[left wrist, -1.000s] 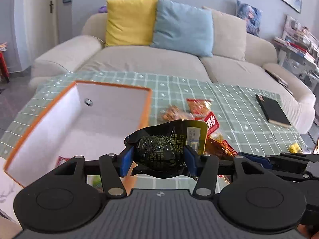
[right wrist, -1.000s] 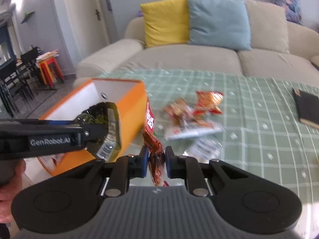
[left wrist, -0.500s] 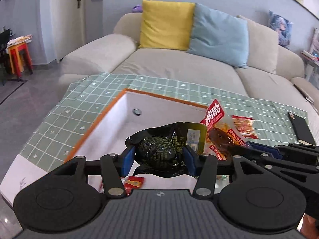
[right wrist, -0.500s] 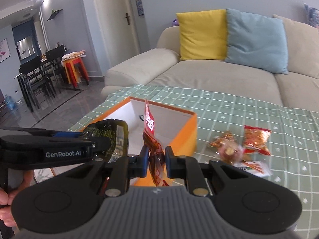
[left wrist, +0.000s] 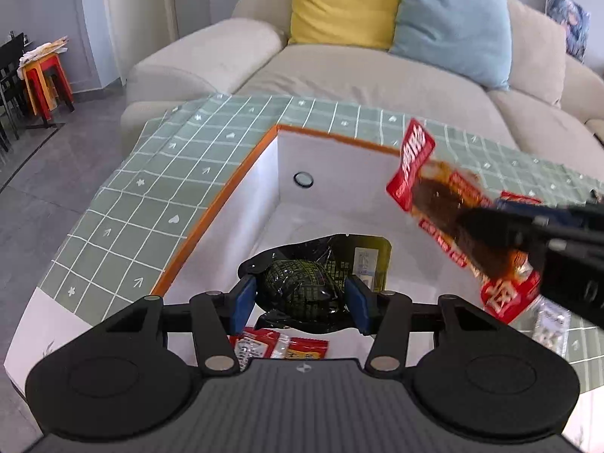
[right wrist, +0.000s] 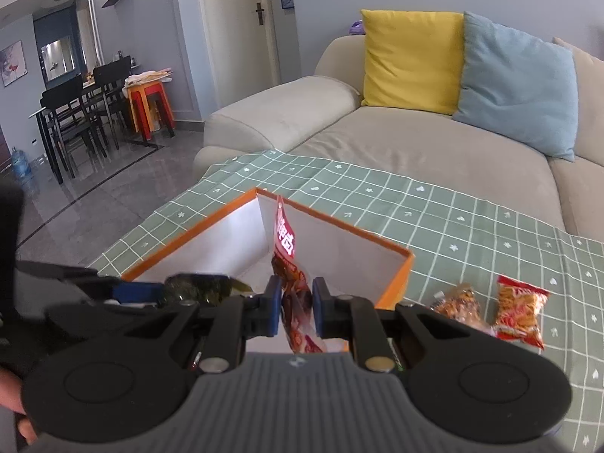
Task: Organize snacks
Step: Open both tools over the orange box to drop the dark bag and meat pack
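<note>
Both grippers hang over the orange box (left wrist: 211,211)! The left gripper (left wrist: 300,304) is clamped on a dark green snack pack (left wrist: 302,287), held above the box's white interior, with a red packet (left wrist: 279,345) lying on the box floor below. The right gripper (right wrist: 296,311) pinches a red-and-brown snack bag (right wrist: 287,249) upright over the box's right side. Two more orange snack bags (right wrist: 521,311) rest on the green checked tablecloth (right wrist: 453,226), just right of the box.
</note>
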The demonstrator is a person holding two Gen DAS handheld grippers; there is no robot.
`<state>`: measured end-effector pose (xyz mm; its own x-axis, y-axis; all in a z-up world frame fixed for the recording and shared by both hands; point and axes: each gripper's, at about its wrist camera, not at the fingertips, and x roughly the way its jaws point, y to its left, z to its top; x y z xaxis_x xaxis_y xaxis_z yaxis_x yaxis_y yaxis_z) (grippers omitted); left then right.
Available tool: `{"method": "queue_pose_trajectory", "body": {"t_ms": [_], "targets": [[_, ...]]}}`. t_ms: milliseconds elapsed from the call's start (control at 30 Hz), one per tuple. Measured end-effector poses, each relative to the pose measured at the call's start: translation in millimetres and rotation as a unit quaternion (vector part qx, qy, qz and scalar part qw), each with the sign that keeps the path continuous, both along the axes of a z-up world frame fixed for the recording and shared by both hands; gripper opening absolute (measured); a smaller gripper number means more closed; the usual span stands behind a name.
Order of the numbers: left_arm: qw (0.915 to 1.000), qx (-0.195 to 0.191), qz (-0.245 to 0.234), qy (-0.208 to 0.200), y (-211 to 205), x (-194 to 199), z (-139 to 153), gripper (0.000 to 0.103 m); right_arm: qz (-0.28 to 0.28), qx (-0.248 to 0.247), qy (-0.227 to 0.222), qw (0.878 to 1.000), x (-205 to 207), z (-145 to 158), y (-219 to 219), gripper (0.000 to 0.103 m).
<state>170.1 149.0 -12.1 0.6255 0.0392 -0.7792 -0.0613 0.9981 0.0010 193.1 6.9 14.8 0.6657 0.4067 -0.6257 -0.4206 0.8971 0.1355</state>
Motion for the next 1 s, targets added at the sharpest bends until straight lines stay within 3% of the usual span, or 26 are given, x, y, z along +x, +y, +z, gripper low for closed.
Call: {"method": "queue_pose_trajectory", "body": {"t_ms": [233,500,633,1000], "targets": [[0.9995,0.019,-0.002,0.025,2,7,-14,0.059,0.004,-0.019,0.034,0.999,24,-17,20,0.013],[0.9977,0.046,-0.012,0.049,-4,10,-30,0.058,0.030,-0.065,0.040,0.997,36,-36,36,0.013],[0.9970,0.057,-0.015,0.051,-5,11,-36,0.050,0.037,-0.081,0.044,0.995,42,-42,44,0.013],[0.9975,0.048,-0.019,0.049,-3,9,-38,0.050,0.042,-0.120,0.064,0.990,45,-60,58,0.014]]}}
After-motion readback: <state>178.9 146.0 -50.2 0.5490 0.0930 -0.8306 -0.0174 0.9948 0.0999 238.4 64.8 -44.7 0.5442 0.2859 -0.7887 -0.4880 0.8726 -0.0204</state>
